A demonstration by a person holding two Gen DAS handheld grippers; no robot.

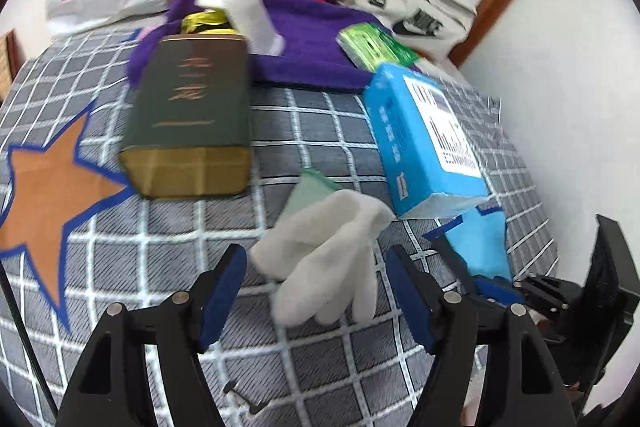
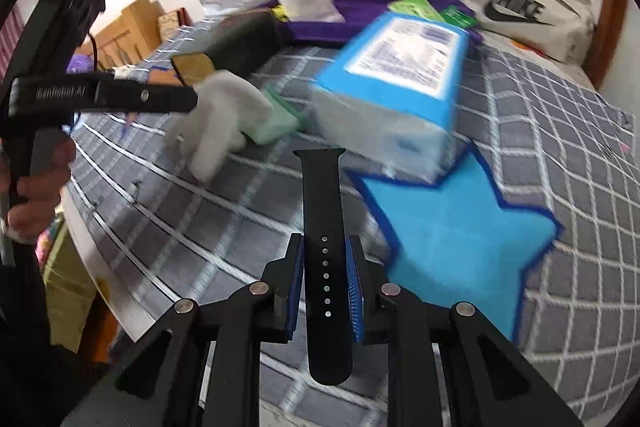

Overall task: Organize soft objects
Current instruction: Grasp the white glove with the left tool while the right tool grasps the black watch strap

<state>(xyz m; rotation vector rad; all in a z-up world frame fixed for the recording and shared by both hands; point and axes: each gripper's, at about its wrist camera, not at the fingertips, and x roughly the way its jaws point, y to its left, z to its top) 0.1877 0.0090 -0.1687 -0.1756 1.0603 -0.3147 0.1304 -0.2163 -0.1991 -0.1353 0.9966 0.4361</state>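
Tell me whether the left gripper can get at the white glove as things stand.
Probably yes. The left gripper is open, and the white glove lies on the checked cloth right between and ahead of its fingers with nothing over it. The blue tissue pack sits off to the side.

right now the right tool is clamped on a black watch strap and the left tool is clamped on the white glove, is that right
Not quite. The right tool is clamped on the black watch strap, but the left tool is open. In the left wrist view the white glove lies on the checked cloth between its fingers, and neither pad presses on it.
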